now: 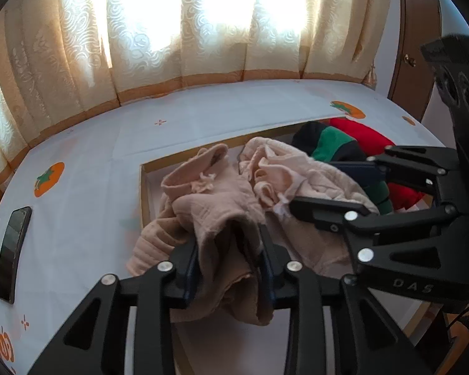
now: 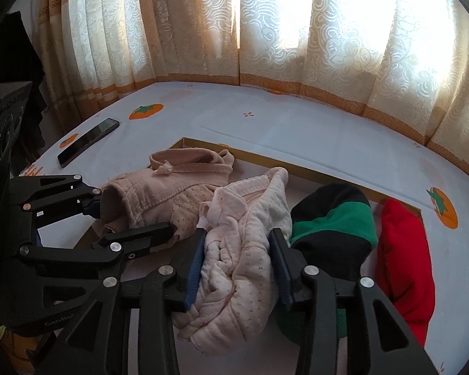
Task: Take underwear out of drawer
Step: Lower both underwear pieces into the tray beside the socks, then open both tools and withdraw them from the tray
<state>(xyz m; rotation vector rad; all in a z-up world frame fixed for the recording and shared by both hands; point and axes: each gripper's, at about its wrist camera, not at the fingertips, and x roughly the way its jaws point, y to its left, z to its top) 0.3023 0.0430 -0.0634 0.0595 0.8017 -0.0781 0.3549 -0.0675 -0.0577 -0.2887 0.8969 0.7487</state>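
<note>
Both pairs of fingers grip underwear in the open drawer [image 2: 312, 173]: left gripper [image 1: 229, 261] a beige pair [image 1: 222, 215], right gripper [image 2: 239, 259] a pale pink pair [image 2: 244, 250], beside green-black [image 2: 334, 218] and red garments [image 2: 403, 250].

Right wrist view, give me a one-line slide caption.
Right claw around pale pink underwear in the open drawer, left claw at a beige pair beside it.

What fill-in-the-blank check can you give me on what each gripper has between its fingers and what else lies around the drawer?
The left gripper has the ____ garment between its fingers.
The right gripper straddles the pale ____ dotted garment.
Beside the black-and-green garment lies a ____ one.
On the tablecloth lies a dark ____.

Missing words: beige; pink; red; phone
</note>
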